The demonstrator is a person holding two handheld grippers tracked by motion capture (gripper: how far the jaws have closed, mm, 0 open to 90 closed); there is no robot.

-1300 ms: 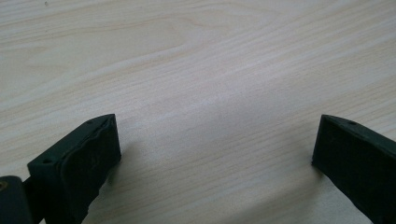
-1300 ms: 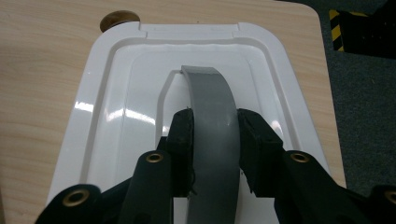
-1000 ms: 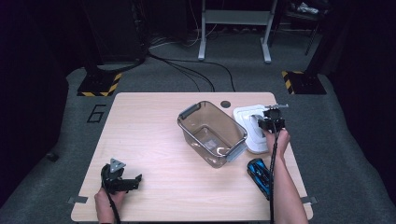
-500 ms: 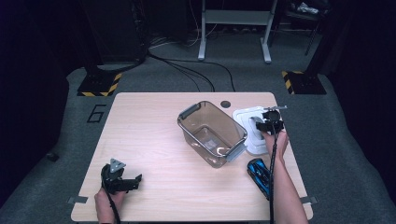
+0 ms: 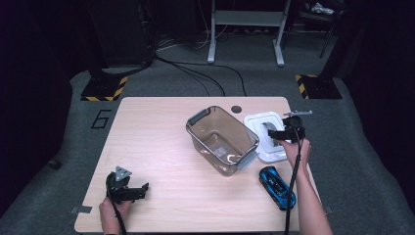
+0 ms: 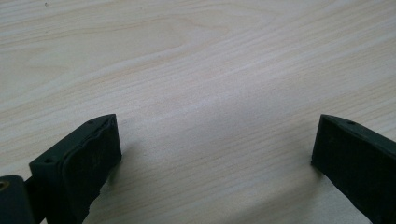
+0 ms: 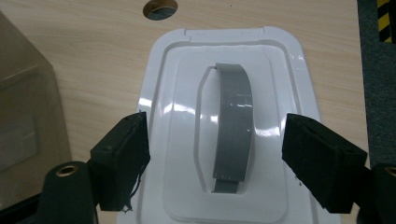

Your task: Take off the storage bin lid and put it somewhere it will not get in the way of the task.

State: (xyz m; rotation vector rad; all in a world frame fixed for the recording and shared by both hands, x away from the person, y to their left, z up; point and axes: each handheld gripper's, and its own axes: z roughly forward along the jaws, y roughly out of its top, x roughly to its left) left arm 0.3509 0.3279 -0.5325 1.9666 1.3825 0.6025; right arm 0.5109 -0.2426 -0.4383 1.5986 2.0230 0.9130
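Observation:
A white lid [image 5: 259,122] with a grey arched handle [image 7: 236,116] lies flat on the table, right of a clear brownish bin [image 5: 215,128]. My right gripper [image 5: 275,133] hovers just above the lid [image 7: 173,70]. Its jaws have just been opening and stand apart on either side of the handle without touching it [image 7: 217,128]. A blue toy car [image 5: 277,187] rests near the front right edge. My left gripper [image 5: 138,190] sits open at the front left, its jaws [image 6: 215,135] wide over bare wood [image 6: 187,56].
The bin's wall [image 7: 23,107] stands close on the left of the right gripper. A round cable hole [image 5: 236,109] sits behind the lid. The table's right edge runs just past the lid. Cables and stand legs [image 5: 244,29] lie on the floor beyond.
The right gripper's jaws went from shut at the lid's handle to spread apart, and the gripper lifted a little and drew back. The left gripper stayed put.

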